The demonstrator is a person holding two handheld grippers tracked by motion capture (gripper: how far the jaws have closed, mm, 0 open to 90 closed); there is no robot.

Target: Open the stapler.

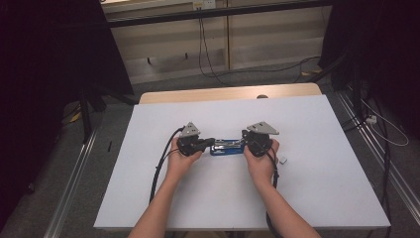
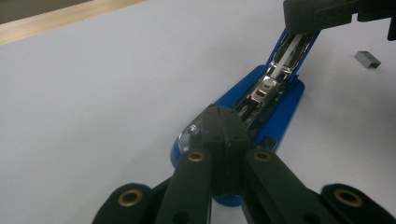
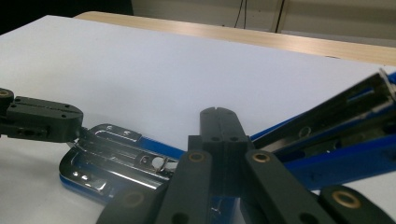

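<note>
A blue stapler (image 1: 227, 147) lies on the white sheet (image 1: 307, 198) covering the table, a little left of the middle, between the two hands. It is opened out: its glossy blue plastic base lies flat, and the bright chrome staple channel (image 2: 276, 70) is exposed, a narrow metal trough with a small round rivet showing in it.

The left gripper (image 1: 204, 144), matt black with brass-ringed pivots and a grey three-cornered plate on top, comes in from the left. In the left gripper view its jaws are clenched together, their tips pressed on the near end of the stapler; whether they actually pinch part of it cannot be told.

The right gripper (image 1: 246, 141) comes in from the right. In the right gripper view its jaws are also closed flat against each other, with the stapler's blue arm (image 3: 345, 140) rising just to their right and the shiny metal base plate (image 3: 112, 156) lying to their left. Nothing is clearly seen between the pads.

A small grey block of staples (image 1: 283, 160), ridged and rectangular, lies on the sheet just right of the right hand (image 1: 261, 161). A pale wooden table edge (image 1: 228, 92) shows at the far side.
</note>
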